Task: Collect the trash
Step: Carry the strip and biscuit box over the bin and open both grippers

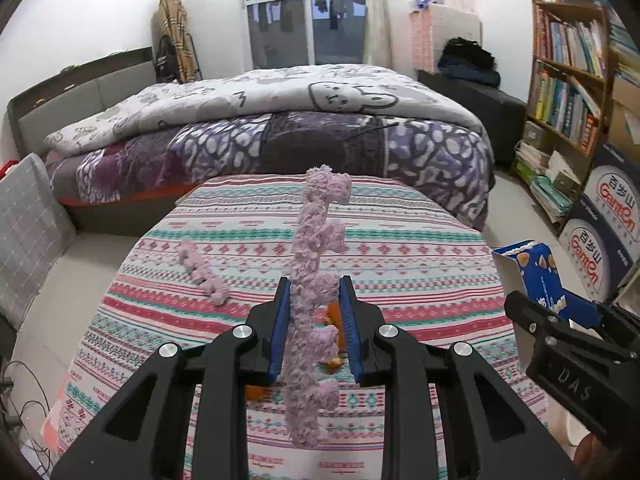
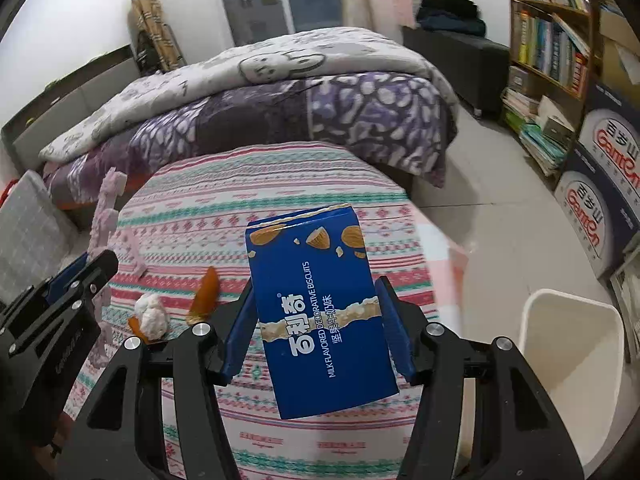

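Observation:
My left gripper (image 1: 314,300) is shut on a long fuzzy pink yarn strip (image 1: 310,264) and holds it above the round table with the striped cloth (image 1: 400,240). A second pink strip (image 1: 204,272) lies on the cloth to the left. My right gripper (image 2: 316,300) is shut on a blue biscuit box (image 2: 320,300), held above the table; the box also shows in the left wrist view (image 1: 538,276). Orange peel (image 2: 206,292) and a white crumpled wad (image 2: 152,316) lie on the cloth. A white bin (image 2: 568,368) stands on the floor at right.
A bed with a purple quilt (image 1: 280,136) stands behind the table. A bookshelf (image 1: 568,80) and stacked cartons (image 1: 608,216) line the right wall. A grey cushion (image 1: 28,232) leans at left. Cables (image 1: 20,408) lie on the floor at lower left.

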A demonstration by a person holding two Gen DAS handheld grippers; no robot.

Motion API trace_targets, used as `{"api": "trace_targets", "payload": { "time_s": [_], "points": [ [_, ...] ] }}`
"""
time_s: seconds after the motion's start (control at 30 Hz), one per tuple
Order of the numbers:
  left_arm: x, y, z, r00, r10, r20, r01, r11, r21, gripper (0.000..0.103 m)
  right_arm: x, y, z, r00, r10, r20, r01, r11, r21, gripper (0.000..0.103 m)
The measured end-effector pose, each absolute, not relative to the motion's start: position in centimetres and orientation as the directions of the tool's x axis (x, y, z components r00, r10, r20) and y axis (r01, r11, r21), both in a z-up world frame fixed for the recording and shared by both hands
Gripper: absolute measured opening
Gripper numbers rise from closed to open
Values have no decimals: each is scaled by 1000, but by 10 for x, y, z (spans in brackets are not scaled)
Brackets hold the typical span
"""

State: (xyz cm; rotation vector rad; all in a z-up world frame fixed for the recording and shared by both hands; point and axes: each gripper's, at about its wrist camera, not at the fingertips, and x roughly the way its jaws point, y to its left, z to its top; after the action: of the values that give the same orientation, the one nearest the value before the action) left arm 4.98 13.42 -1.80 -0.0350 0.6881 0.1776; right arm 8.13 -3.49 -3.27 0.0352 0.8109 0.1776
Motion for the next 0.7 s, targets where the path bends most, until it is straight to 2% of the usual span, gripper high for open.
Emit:
{"api": "trace_targets", "payload": {
  "time_s": [0.7],
  "points": [
    [62, 50, -16, 779, 45, -625, -29, 999, 36, 25, 74, -140, -19, 704, 57, -708, 64, 988, 143, 55]
  ]
}}
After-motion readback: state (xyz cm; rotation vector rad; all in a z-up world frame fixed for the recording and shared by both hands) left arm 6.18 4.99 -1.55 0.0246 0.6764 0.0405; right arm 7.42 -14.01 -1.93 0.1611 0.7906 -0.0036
